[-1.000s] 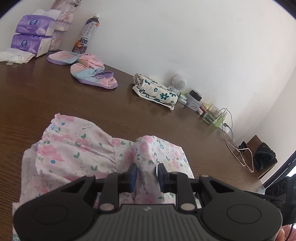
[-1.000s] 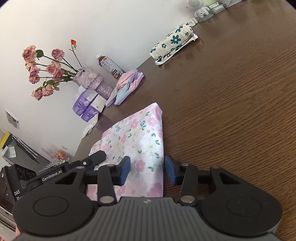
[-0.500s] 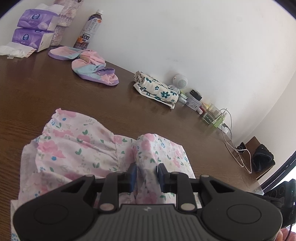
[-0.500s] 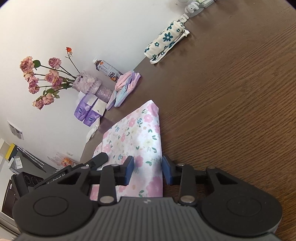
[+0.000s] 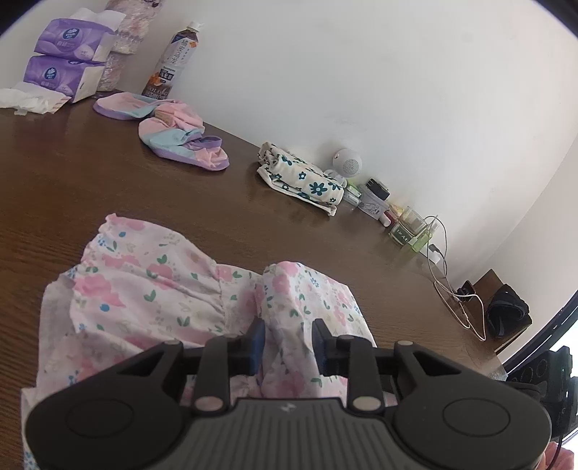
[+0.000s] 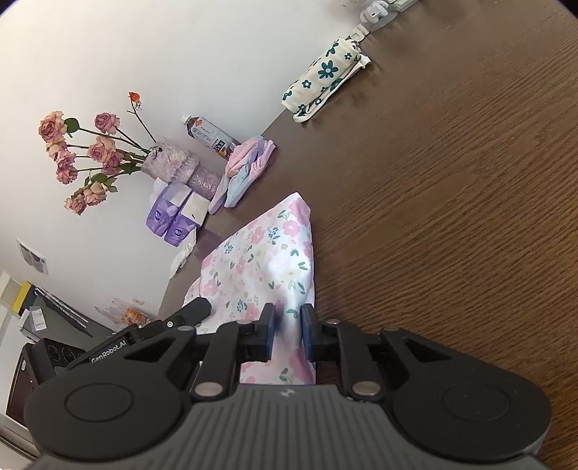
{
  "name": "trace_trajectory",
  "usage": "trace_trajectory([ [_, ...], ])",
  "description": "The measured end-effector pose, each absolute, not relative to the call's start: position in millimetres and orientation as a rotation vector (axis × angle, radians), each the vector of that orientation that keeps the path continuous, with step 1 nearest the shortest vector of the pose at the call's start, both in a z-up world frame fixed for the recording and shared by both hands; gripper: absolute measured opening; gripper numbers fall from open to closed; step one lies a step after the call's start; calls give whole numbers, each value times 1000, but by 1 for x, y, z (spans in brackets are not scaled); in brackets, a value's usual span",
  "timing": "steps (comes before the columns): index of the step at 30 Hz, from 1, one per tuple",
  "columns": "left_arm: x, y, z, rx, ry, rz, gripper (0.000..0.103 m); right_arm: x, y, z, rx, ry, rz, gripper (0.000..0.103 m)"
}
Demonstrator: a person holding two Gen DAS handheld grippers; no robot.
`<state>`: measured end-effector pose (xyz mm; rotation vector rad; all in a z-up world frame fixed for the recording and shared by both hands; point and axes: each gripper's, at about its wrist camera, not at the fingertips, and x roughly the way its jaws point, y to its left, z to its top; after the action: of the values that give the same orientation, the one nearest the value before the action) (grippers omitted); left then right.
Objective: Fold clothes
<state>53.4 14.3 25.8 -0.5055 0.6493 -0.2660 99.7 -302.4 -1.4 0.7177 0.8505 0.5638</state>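
— Floral garment (image 5: pixel 151 289): where does it lie?
— On the brown table (image 5: pixel 72 188), well short of the bottle (image 5: pixel 173 61).
— And the grippers?
— The left gripper (image 5: pixel 287 341) is opening around a fold; the right gripper (image 6: pixel 287 330) is closing on the cloth's edge.

- The floral garment (image 5: pixel 151 289) runs under the left gripper's (image 5: pixel 288 340) black body, so its near part is hidden.
- In the right wrist view the same cloth's near edge is hidden behind the right gripper (image 6: pixel 287 327), whose jaws are closing with a fold between them.
- The vase (image 5: pixel 124 21) far ahead-left of the left gripper is cut off at the top edge.
- The small bottles and jars (image 5: pixel 393 213) ahead-right are too small to identify.
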Motion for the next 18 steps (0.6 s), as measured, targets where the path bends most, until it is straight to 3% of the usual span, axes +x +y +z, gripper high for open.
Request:
trace_trajectory([
  [4,44,23,37,-457,628,-262,37,102,-299,5,674,846,556,10],
  [9,29,46,54,-353,581,-189,53,106,-294,15,608,836,555,7],
  [18,19,86,35,-249,720,-121,52,112,-287,29,508,825,541,6],
])
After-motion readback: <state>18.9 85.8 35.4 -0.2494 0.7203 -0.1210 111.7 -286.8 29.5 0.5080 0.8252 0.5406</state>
